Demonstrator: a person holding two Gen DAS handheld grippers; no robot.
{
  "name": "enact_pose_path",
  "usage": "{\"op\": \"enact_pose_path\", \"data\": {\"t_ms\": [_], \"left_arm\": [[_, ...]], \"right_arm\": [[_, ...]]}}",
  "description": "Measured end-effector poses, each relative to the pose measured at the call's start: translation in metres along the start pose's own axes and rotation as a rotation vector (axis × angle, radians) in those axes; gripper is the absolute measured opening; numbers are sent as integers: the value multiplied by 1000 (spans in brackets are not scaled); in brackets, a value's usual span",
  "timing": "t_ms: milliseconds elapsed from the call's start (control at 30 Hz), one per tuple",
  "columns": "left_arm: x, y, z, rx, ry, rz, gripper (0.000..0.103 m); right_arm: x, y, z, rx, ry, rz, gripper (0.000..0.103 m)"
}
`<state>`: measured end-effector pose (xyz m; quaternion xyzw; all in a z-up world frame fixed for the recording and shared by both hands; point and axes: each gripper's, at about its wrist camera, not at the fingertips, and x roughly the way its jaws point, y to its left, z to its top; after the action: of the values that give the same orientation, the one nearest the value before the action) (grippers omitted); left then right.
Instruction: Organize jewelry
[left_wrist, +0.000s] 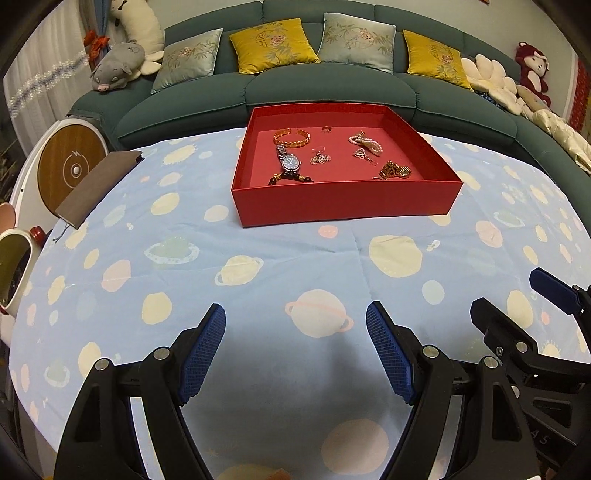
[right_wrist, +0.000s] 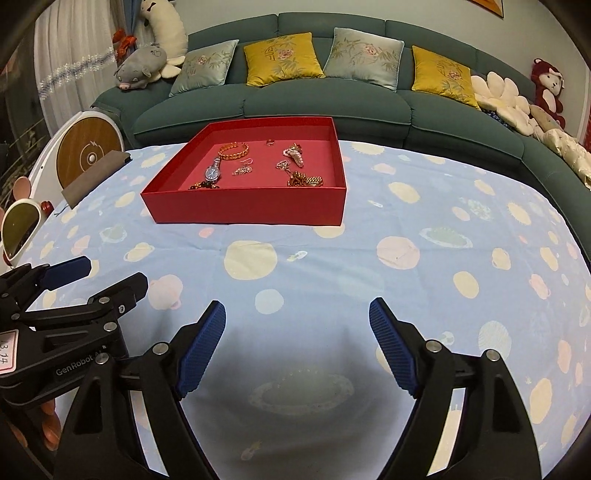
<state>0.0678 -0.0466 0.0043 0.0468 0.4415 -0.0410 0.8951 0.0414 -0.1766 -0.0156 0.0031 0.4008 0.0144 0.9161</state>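
A red tray stands on the far middle of the table. In it lie a gold bangle, a silver watch, a dark bead bracelet, a pearl piece, a gold chain, earrings and a small ring. My left gripper is open and empty over the near tablecloth. My right gripper is open and empty beside it, to its right.
The table has a blue cloth with planets. A brown pouch lies at its far left edge. A round wood-faced device and a white mirror stand left. A green sofa with cushions is behind.
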Motion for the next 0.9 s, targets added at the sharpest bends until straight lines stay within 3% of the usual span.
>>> {"op": "enact_pose_path", "data": {"t_ms": [500,900], "left_arm": [[-3,3,-6,8,-28,65,76],[-2,5,-7,-11,-27,76,76]], "right_arm": [[1,7,-2,-6,-3,-13,78],[2,10,-2,-5,-3,-23,78]]}}
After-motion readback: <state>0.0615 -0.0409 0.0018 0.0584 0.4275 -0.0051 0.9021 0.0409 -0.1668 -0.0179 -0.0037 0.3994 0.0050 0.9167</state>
